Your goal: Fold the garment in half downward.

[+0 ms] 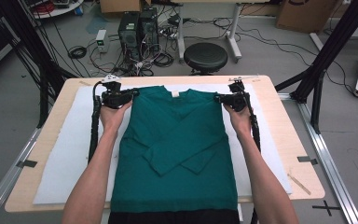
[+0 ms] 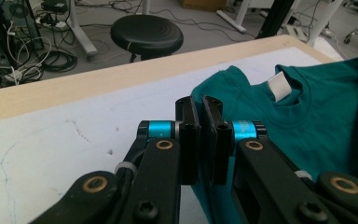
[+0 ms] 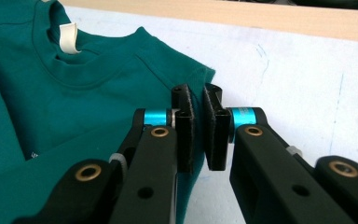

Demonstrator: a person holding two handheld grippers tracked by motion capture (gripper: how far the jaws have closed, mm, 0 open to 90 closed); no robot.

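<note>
A teal long-sleeved knit shirt (image 1: 175, 149) lies flat, front down or up one cannot tell, on a white foam sheet (image 1: 67, 154) that covers a pale wooden table (image 1: 51, 116); its sleeves are folded in and crossed over the body, its hem hangs off the near edge, and its collar with a white neck label (image 2: 279, 86) points away from the person. The cloth looks light, soft and limp, so it should sag and crease wherever it is not supported, and a grip at one spot would likely drag the folded sleeves out of place. The two shoulder corners seem the sensible places to take hold, and that is where the tongs are: the left tongs (image 2: 200, 109) are pressed together on the shoulder edge at that side, with fabric caught between the black pads, and the right tongs (image 3: 196, 100) pinch the other shoulder seam in the same way, a thin fold showing in the narrow gap. Lifting both ends evenly would probably keep the shirt square. Nothing stands on the table near the shirt. Beyond the far edge a round black stool (image 1: 205, 57) sits on the floor, with computer towers (image 1: 137, 28) and tangled cables (image 1: 156, 58) behind it, all well apart from the work; black frame posts (image 1: 326, 51) rise at the right.
</note>
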